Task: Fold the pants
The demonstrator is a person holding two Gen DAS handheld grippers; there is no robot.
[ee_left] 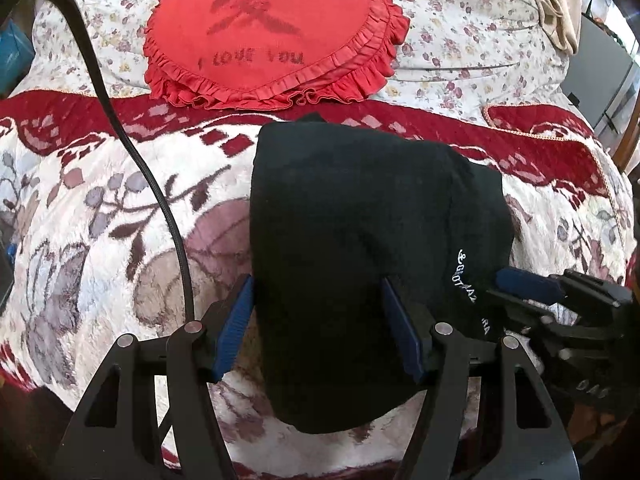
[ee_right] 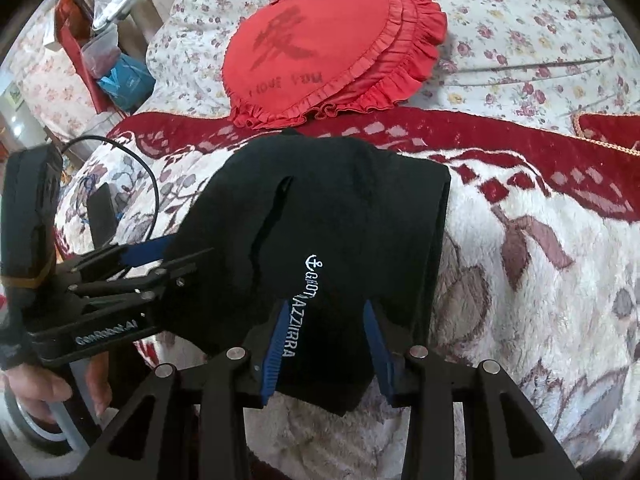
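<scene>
The black pants [ee_left: 352, 248] lie folded into a compact bundle on the plush blanket [ee_left: 100, 208] of the bed, in front of a red heart-shaped pillow [ee_left: 264, 36]. Both tongs reach low over the near edge of the bundle.

The left tongs [ee_left: 318, 328] point forward along the bed, their two blue pads [ee_left: 236, 328] standing wide apart. The left pad is just beside the left edge of the pants, and the right pad stands against the black cloth; the fabric passes between them, but the pads do not press on it. In the right wrist view the left tongs [ee_right: 176, 254] come in from the left side, and the fingertips disappear under a flap of the pants, so their ends are hidden there. The person's left hand [ee_right: 44, 396] grips the handle at the lower left edge, only partly seen.

The right tongs [ee_right: 324, 344] are also spread wide, one blue pad on each side of the near corner of the pants, where the white embroidered lettering [ee_right: 298, 308] runs. The cloth lies loose between them. In the left wrist view the right tongs [ee_left: 520, 288] show at the right border, partly cut off by the frame.

A black cable [ee_left: 132, 152] curves over the blanket on the left. The lettering is hard to read completely, because a fold covers part of it.
</scene>
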